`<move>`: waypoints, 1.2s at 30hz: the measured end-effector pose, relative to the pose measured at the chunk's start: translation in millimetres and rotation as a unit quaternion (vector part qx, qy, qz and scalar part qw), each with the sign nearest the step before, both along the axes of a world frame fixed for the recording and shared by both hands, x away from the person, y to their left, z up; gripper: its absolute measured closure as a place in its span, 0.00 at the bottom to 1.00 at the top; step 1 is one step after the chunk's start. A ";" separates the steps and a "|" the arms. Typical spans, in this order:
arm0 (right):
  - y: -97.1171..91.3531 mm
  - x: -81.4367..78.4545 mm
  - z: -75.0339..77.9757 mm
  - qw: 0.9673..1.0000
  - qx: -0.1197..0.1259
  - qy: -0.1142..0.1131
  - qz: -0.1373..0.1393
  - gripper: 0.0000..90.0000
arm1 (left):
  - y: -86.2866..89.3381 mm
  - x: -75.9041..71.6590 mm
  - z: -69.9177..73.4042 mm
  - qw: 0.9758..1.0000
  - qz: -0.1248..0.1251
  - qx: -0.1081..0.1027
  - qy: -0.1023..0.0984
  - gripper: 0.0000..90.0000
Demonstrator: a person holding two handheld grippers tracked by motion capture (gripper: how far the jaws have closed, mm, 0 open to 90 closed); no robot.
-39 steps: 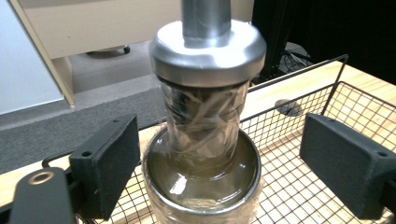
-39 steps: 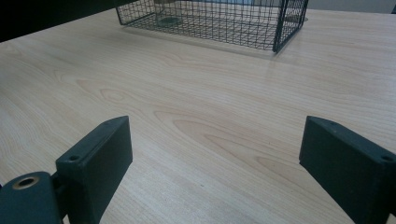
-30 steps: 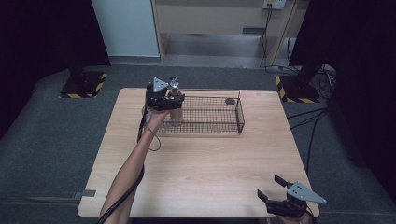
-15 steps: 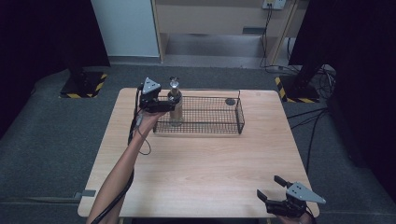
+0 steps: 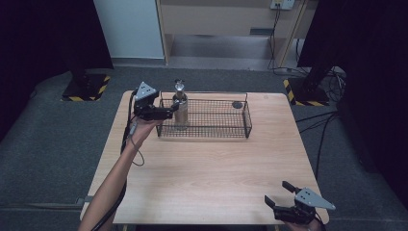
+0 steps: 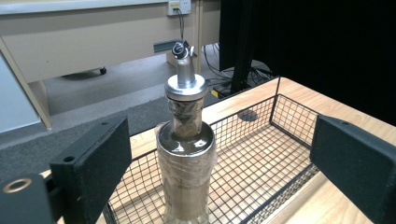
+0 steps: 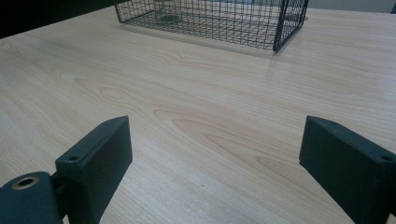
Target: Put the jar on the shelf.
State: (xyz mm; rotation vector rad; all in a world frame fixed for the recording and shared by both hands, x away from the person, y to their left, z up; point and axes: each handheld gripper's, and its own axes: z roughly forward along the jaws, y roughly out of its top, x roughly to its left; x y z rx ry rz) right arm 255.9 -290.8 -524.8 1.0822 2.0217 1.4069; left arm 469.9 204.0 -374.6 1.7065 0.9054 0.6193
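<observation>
the bottle (image 6: 186,158) stands upright in the wire basket (image 5: 226,126) at its left end. left tongs (image 5: 169,113) are released beside it, right tongs (image 5: 281,198) released over the worktop (image 5: 202,168). the next move, i think, is drawing the left tongs clear.

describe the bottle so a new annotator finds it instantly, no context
Start at the wooden table and find the black wire basket on its far side. The bottle stands upright in the basket's left end, between the open jaws of the left tongs. It is clear-bodied with a metal pour spout, and the tallest thing in the basket.
</observation>
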 end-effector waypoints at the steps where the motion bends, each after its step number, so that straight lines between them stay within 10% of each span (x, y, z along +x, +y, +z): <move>1: 0.0 0.0 0.0 1.000 0.000 0.000 0.000 0.11 | 1.5 -2.3 0.9 1.000 -0.001 0.001 0.000 0.05; 36: -0.6 0.6 -0.9 1.000 -0.003 -0.001 -0.004 0.09 | 59.8 -108.6 -20.5 0.999 -0.050 -0.017 0.001 0.04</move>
